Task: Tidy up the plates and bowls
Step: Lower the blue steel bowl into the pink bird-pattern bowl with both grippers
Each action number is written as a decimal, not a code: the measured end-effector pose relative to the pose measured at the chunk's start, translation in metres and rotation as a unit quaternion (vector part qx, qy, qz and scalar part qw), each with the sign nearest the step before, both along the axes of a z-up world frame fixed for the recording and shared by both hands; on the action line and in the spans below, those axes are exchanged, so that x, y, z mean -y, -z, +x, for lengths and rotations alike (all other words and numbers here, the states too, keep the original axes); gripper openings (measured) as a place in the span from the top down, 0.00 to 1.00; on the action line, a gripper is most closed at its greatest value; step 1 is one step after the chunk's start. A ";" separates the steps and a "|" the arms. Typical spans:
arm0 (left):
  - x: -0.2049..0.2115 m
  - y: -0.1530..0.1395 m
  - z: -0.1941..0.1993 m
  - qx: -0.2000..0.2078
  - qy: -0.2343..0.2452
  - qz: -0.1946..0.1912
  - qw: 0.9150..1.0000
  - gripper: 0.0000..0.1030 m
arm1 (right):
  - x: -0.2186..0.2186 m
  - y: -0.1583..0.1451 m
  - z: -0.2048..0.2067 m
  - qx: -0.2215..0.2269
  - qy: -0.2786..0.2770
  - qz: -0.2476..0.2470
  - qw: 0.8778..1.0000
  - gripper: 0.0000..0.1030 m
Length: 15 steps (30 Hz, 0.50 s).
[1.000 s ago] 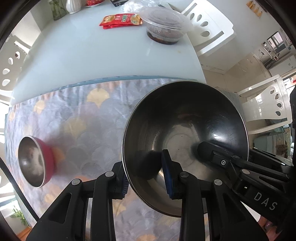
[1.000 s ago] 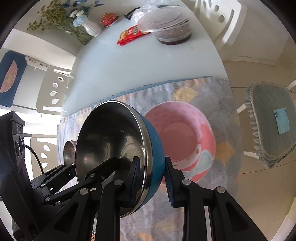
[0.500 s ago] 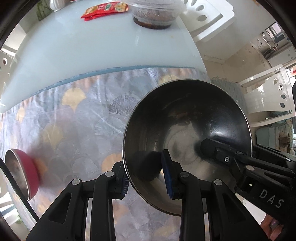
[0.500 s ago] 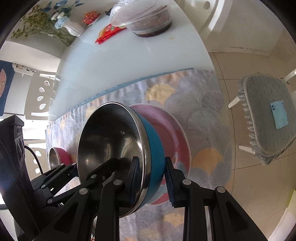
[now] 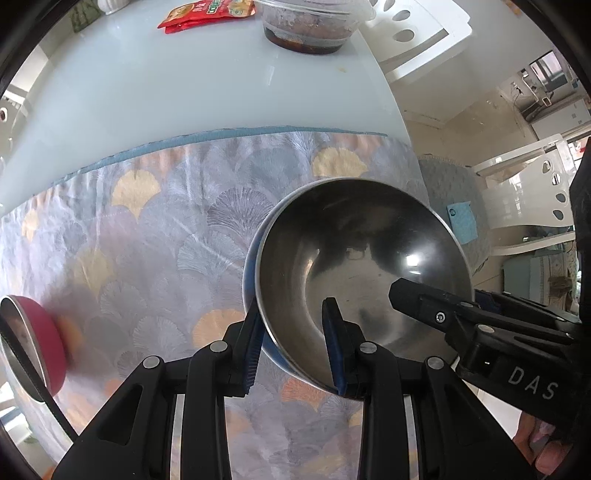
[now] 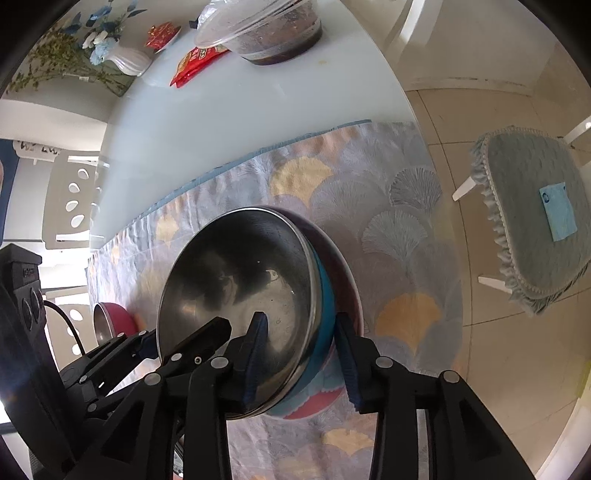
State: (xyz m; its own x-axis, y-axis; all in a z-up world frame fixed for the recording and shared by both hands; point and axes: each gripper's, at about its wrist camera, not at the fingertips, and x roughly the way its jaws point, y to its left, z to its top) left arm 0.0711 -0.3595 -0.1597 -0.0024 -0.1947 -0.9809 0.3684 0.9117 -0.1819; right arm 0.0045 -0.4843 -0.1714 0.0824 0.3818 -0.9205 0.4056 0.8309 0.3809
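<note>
A large steel bowl (image 5: 362, 258) with a blue outside (image 6: 325, 317) rests in a pink plate (image 6: 345, 275) on the patterned cloth (image 5: 147, 240). My left gripper (image 5: 293, 347) is shut on the bowl's near rim, one pad outside and one inside. My right gripper (image 6: 299, 350) straddles the opposite rim. Its jaws are opening, and the outer pad stands a little off the blue wall. A small red bowl with a steel inside (image 5: 40, 343) sits at the cloth's left edge, also visible in the right wrist view (image 6: 114, 321).
On the white table beyond the cloth are a lidded plastic container of dark food (image 5: 310, 29), a red snack packet (image 5: 203, 11) and a white vase of flowers (image 6: 129, 61). The table edge runs close on the right, with a cushioned chair (image 6: 532, 221) beyond it.
Both grippers came down with the steel bowl, which now sits in the pink plate. The right gripper's jaws have parted from the rim. The left grip is unchanged.
</note>
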 end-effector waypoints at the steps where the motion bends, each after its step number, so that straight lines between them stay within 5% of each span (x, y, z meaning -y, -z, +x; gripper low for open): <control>1: -0.002 -0.001 0.000 0.001 -0.001 -0.001 1.000 0.72 | 0.000 0.000 0.000 -0.001 0.001 0.001 1.000 0.64; 15: -0.014 -0.016 -0.009 0.009 0.000 -0.004 1.000 0.72 | -0.001 -0.013 -0.010 0.009 0.012 -0.002 1.000 0.62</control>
State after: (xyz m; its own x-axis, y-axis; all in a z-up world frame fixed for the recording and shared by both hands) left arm 0.0619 -0.3459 -0.1441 0.0152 -0.2018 -0.9793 0.3712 0.9106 -0.1818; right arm -0.0053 -0.4833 -0.1581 0.1074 0.3764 -0.9202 0.4190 0.8222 0.3853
